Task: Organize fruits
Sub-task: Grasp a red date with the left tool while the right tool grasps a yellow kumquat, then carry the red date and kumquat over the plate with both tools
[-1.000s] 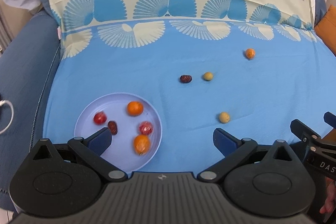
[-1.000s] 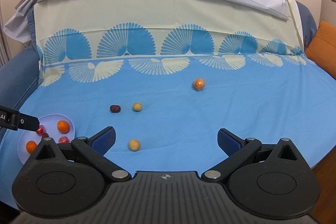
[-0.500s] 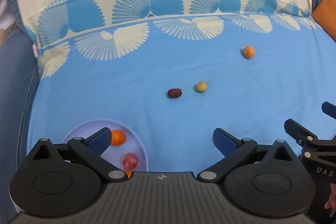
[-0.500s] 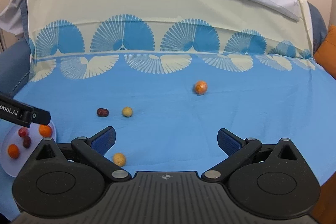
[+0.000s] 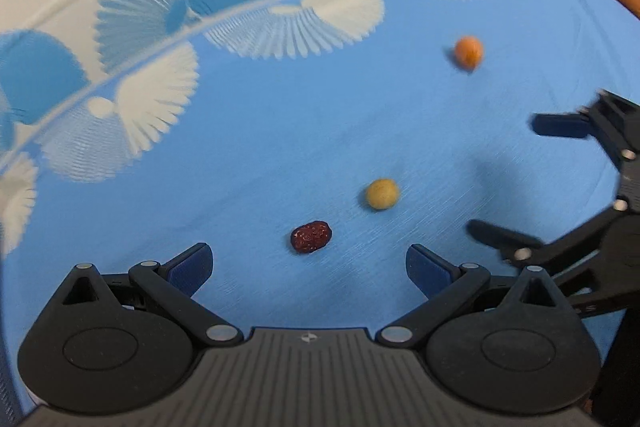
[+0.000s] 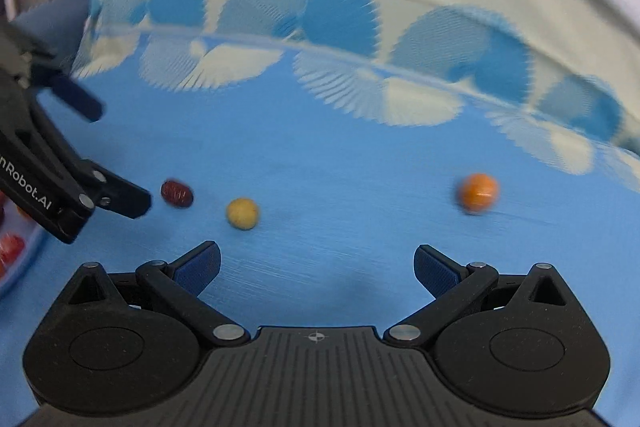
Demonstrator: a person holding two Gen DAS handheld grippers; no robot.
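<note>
Quick count of what's on the blue sheet (image 5: pixel 280 147): three loose fruits, one of each kind. There's one dark red wrinkly date (image 5: pixel 311 236), one pale yellow round fruit (image 5: pixel 382 193) and one small orange (image 5: pixel 468 51).

In the left wrist view the date sits low in the middle of the frame, just ahead of the left gripper (image 5: pixel 308 263) and roughly centred between its two blue-padded fingers. The yellow one is up and to the right of it, near but not touching. The orange is well apart from both, in the upper right. The left gripper is spread wide with nothing in it. The right gripper (image 5: pixel 520 183) pokes in from the right edge, also gaping, also holding nothing.

The right wrist view has the same three fruits in a row across the middle: date (image 6: pixel 177 193) at left, yellow one (image 6: pixel 242 213) just beside it, orange (image 6: pixel 478 193) far off to the right, a bit blurry. The right gripper's own fingers at the bottom are wide apart and empty. The left gripper (image 6: pixel 116 159) comes in from the left edge, one fingertip just beside the date.

At the lower left edge there's a sliver of a pale plate (image 6: pixel 24 259) with something red (image 6: pixel 11 247) on it; too cropped to count.
</note>
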